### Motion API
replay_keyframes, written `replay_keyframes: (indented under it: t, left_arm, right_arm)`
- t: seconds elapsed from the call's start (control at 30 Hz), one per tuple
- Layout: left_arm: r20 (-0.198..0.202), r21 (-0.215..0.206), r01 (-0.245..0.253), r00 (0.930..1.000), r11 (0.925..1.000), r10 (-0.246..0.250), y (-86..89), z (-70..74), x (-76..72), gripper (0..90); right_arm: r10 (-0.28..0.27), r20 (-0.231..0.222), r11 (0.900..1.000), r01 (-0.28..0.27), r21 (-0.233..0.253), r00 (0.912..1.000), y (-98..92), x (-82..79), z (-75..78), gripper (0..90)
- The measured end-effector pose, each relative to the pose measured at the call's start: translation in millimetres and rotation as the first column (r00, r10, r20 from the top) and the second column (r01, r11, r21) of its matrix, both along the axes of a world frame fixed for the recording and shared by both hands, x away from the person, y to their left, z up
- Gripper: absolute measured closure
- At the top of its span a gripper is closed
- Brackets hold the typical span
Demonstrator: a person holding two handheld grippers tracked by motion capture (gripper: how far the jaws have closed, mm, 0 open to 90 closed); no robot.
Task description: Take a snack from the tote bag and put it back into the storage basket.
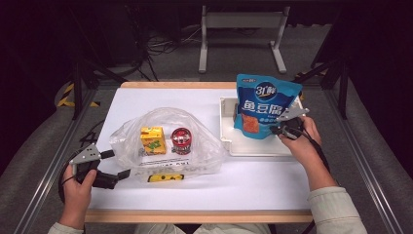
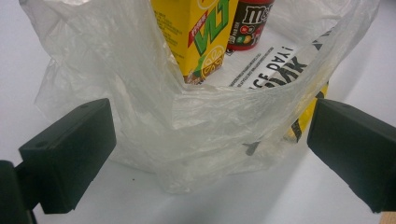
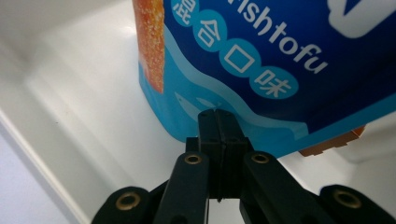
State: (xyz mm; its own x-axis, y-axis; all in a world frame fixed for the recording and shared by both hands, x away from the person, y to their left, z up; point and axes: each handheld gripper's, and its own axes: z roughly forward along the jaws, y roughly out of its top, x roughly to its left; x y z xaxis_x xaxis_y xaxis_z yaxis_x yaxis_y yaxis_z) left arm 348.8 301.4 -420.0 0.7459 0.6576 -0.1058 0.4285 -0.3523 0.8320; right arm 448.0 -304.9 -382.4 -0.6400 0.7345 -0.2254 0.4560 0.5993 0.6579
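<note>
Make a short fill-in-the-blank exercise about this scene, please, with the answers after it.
1. The right gripper is shut on the bottom edge of the blue ____ pouch.
2. The pouch is held over the white ____.
3. The yellow lemon tea carton and the M&M's tub stand inside a clear plastic ____.
4. The left gripper's jaws are ____.

Answers: fish tofu; tray; bag; open

yellow carton point(image 1: 153, 140) beside red tin point(image 1: 181, 141)
</note>
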Motion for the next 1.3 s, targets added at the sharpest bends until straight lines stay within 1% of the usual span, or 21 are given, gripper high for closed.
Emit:
replay_keyframes:
  t: [0.07,0.1,0.27,0.3,0.43,0.57,0.67,0.8,0.87,0.93,0.97,1.0,1.03,1.07,1.1,1.13,1.17,1.2,1.27,1.3]
  left_arm:
    - [-0.005,-0.004,-0.005,1.0,1.0,0.005,-0.1,0.0,-0.5,1.9]
    - [0.0,0.001,-0.002,1.0,1.0,0.002,0.3,0.4,-0.3,1.9]
    - [0.001,0.004,-0.001,1.0,1.0,0.001,0.7,0.1,-0.1,1.9]
    - [0.001,0.003,-0.001,1.0,1.0,0.001,0.7,0.2,-0.1,1.9]
    - [-0.002,0.0,-0.004,1.0,1.0,0.004,0.7,-0.1,-0.2,1.9]
    - [-0.002,-0.001,-0.004,1.0,1.0,0.004,0.9,-0.1,-0.4,1.9]
    - [-0.001,0.001,-0.003,1.0,1.0,0.003,1.1,0.0,-0.3,1.9]
    - [-0.001,0.0,-0.002,1.0,1.0,0.002,1.0,0.1,-0.3,1.9]
    - [0.001,0.0,-0.005,1.0,1.0,0.005,1.0,0.2,0.2,1.9]
    - [0.001,0.0,-0.004,1.0,1.0,0.004,0.7,0.4,0.4,1.9]
    - [0.001,0.0,-0.004,1.0,1.0,0.004,0.7,0.4,0.4,1.9]
    - [0.003,0.001,-0.001,1.0,1.0,0.001,0.9,0.4,0.6,1.9]
    - [-0.001,-0.005,-0.005,1.0,1.0,0.005,0.5,0.2,0.3,1.9]
    - [-0.001,-0.005,-0.005,1.0,1.0,0.005,0.6,0.1,0.4,1.9]
    - [0.003,-0.004,-0.004,1.0,1.0,0.004,0.8,0.2,0.7,1.9]
    - [0.003,-0.004,-0.005,1.0,1.0,0.005,0.8,0.3,0.6,1.9]
    - [0.003,-0.003,-0.002,1.0,1.0,0.002,0.8,0.5,0.6,1.9]
    - [0.0,-0.004,-0.004,1.0,1.0,0.004,0.5,0.6,0.2,1.9]
    - [0.008,-0.003,0.0,1.0,1.0,0.0,0.8,0.8,0.5,1.9]
    - [0.008,-0.004,-0.001,1.0,1.0,0.001,0.9,0.9,0.5,1.9]
  right_arm:
    - [-0.006,-0.002,1.0,0.006,-0.005,1.0,-0.3,1.2,-0.6,90.0]
    - [-0.017,-0.005,1.0,0.017,-0.012,0.9998,-0.5,2.5,-1.8,90.0]
    - [-0.031,-0.003,0.999,0.031,-0.021,0.9995,-2.8,4.5,-3.2,90.0]
    - [-0.039,-0.01,0.999,0.039,-0.012,0.9992,-3.5,4.3,-3.8,90.0]
    - [-0.033,-0.015,0.999,0.033,0.01,0.9993,-2.9,1.3,-3.2,90.0]
    - [-0.005,-0.022,0.999,0.006,0.032,0.9997,0.3,-4.7,1.5,90.0]
    - [0.023,-0.007,0.998,-0.023,0.06,0.9997,6.1,-11.7,8.5,88.3]
    - [0.067,0.007,0.993,-0.067,0.099,0.9977,15.5,-18.8,17.9,86.2]
    - [0.089,0.013,0.989,-0.09,0.113,0.996,20.9,-21.3,23.1,83.7]
    - [0.113,0.017,0.982,-0.115,0.151,0.9934,27.5,-23.6,29.2,79.7]
    - [0.113,0.017,0.982,-0.115,0.151,0.9934,27.5,-23.6,29.2,79.7]
    - [0.124,0.022,0.979,-0.126,0.16,0.992,30.8,-24.4,31.9,76.2]
    - [0.131,0.028,0.976,-0.134,0.169,0.991,34.5,-25.1,34.3,70.6]
    - [0.147,0.03,0.968,-0.15,0.203,0.9887,39.1,-25.8,36.8,67.5]
    - [0.157,0.03,0.962,-0.16,0.22,0.9871,41.6,-26.1,38.6,66.2]
    - [0.169,0.034,0.958,-0.173,0.231,0.985,45.8,-26.7,41.8,64.1]
    - [0.176,0.039,0.955,-0.18,0.235,0.9837,48.3,-26.9,43.7,62.4]
    - [0.186,0.044,0.95,-0.191,0.246,0.9816,52.6,-27.5,46.8,60.5]
    - [0.209,0.048,0.94,-0.215,0.264,0.9766,59.8,-28.3,51.8,57.5]
    - [0.217,0.053,0.938,-0.223,0.266,0.9748,63.5,-28.8,54.1,55.6]
